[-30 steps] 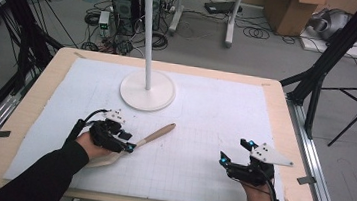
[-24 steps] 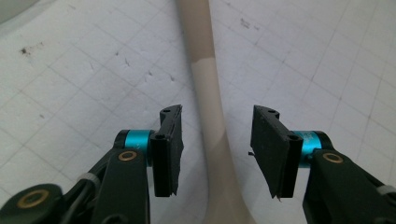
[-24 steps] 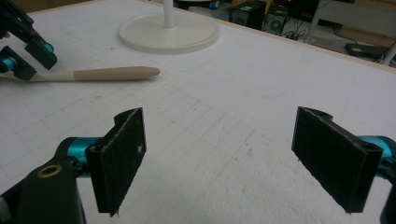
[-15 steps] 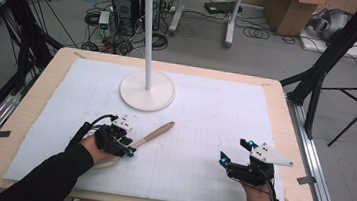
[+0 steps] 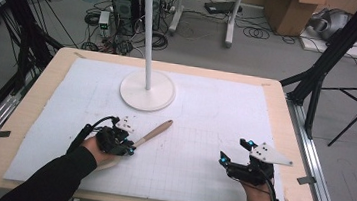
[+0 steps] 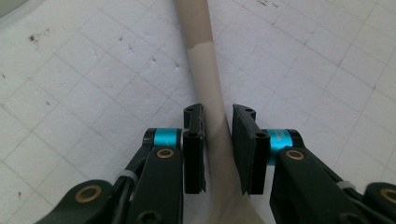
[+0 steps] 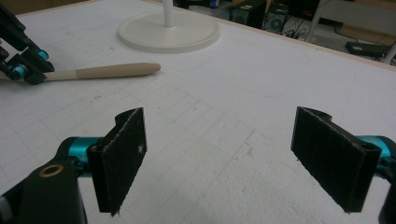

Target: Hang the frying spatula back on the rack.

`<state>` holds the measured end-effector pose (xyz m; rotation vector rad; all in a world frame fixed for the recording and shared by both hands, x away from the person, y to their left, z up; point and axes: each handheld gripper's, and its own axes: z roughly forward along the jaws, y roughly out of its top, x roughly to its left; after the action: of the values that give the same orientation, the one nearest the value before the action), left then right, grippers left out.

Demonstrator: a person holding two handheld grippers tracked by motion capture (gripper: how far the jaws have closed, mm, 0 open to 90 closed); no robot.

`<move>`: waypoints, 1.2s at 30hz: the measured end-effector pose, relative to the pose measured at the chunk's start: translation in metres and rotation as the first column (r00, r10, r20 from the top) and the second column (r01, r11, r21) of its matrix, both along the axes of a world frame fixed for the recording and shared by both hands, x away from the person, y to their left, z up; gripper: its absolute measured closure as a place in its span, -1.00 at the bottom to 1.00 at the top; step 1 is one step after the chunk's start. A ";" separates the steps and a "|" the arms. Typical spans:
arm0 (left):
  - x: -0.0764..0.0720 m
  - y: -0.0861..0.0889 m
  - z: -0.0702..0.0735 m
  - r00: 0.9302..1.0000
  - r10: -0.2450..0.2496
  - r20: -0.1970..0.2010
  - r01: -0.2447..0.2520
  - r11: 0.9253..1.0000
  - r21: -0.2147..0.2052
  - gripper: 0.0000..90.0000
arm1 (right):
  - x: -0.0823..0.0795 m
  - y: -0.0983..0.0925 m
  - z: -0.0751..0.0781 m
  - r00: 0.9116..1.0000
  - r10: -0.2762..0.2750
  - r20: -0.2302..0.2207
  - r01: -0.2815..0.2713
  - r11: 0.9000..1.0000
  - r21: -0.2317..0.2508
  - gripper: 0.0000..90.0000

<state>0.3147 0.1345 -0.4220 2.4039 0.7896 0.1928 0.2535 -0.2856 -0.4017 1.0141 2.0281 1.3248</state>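
Note:
A utensil (image 5: 155,132) with a brown wooden handle and a pale cream neck lies slantwise on the white gridded mat (image 5: 215,109). My left gripper (image 5: 128,148) sits at its lower end. In the left gripper view the gripper's (image 6: 217,112) jaws have just been closing, and both pads now press on the cream neck (image 6: 208,84). My right gripper (image 5: 234,151) rests near the front right of the mat; in its own view it (image 7: 219,116) stands wide open with nothing between the pads. The right gripper view also has the utensil (image 7: 112,71) and the left gripper (image 7: 23,65) at far left.
A white pole stand with a round base (image 5: 147,90) stands at the back middle of the mat, close beyond the utensil's handle tip. The wooden table edge (image 5: 284,126) borders the mat. Black tripod legs and cables lie on the floor around.
The left gripper's jaws have closed round the utensil's neck after the hand shifted slightly toward it. The right gripper has kept still.

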 end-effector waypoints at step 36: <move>-0.005 -0.006 0.000 0.995 0.094 -0.020 -0.094 0.995 -0.031 0.45 | 0.000 -0.002 -0.001 1.000 0.008 -0.001 -0.008 1.000 -0.005 -0.58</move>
<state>0.3092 0.1286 -0.4223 2.3439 0.9083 0.1947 0.2537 -0.2878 -0.4022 1.0059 2.0366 1.3232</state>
